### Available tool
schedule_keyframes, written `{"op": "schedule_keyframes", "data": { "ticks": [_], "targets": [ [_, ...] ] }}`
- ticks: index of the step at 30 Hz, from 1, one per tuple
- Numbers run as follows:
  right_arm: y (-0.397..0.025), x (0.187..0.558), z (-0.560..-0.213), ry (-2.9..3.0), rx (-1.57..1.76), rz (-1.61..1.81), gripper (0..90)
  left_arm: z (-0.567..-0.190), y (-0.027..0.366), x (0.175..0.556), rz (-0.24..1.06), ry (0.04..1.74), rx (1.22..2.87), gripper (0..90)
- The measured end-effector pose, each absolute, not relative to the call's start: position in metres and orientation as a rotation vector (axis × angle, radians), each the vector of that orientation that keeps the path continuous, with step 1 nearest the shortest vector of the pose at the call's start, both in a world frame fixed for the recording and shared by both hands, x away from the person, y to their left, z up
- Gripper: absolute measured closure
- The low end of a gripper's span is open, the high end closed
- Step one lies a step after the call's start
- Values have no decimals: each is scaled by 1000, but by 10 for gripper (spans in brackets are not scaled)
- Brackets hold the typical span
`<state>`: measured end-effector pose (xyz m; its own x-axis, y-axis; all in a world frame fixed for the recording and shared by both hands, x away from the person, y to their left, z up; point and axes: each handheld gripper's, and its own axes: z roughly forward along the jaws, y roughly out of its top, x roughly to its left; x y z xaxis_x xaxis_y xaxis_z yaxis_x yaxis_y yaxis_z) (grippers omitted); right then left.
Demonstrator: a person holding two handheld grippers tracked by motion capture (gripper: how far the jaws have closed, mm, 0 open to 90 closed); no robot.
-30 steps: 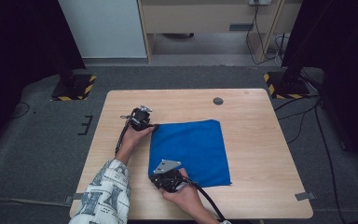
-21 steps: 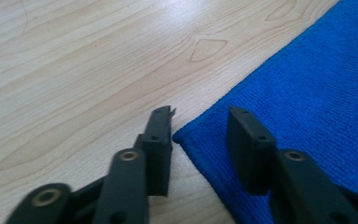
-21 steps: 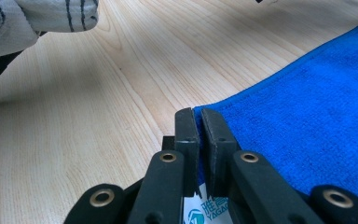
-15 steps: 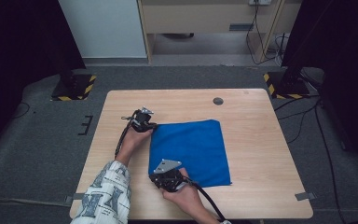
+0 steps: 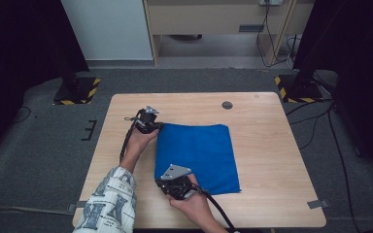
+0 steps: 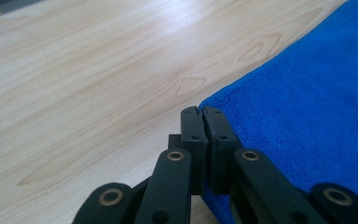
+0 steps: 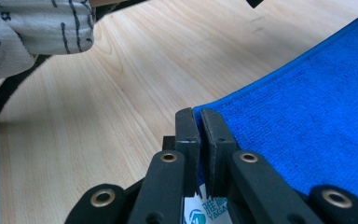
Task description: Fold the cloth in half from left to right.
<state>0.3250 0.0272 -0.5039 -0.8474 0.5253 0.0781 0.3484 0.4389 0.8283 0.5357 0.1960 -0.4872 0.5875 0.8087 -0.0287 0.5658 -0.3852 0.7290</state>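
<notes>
**Both grippers pinched on the left edge of the blue cloth**

Near the bottom centre of the high view, right gripper (image 5: 171,183) sits at the lower-left corner of the blue cloth (image 5: 196,156), its grey three-cornered plate facing up. Right gripper view: jaws drawn narrow, the cloth's corner edge running between them, a white label just visible below the jaws. Judged as clamped on that corner. Hand (image 5: 190,203) wraps the body from below, cable trailing to the lower right

Further up the frame, left gripper (image 5: 151,125) meets the cloth's upper-left corner. Left gripper view: jaws pressed together with the blue corner at their tips; grip on the fabric looks likely, though only a thin bit of cloth lies between them. Forearm in a patterned sleeve (image 5: 108,204) rises from the lower left, wrist extended, gripper pointing right toward the cloth

Cloth lies flat at mid-table (image 5: 272,145), already doubled by the look of its thick left edge. Holding both corners of one side suggests a lift-and-carry of that edge across to the right for another fold

Toward the top of the table, a small dark round cap (image 5: 227,105) sits well apart from the cloth
</notes>
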Motion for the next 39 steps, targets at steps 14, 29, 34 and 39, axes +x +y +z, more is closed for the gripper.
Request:
{"op": "schedule_keyframes", "data": {
  "ticks": [14, 29, 34, 39],
  "targets": [
    [36, 320, -483, 2442, 748, 1407, 868, -466, 208, 536, 452, 1106, 2066, 878],
    [58, 318, -476, 2422, 745, 1440, 869, -463, 230, 535, 456, 1128, 2057, 877],
    [68, 317, -473, 2417, 738, 1450, 869, -460, 246, 533, 453, 1143, 2050, 877],
    [89, 316, -469, 2437, 704, 1473, 868, -460, 266, 529, 445, 1174, 2042, 876]
  ]
}}
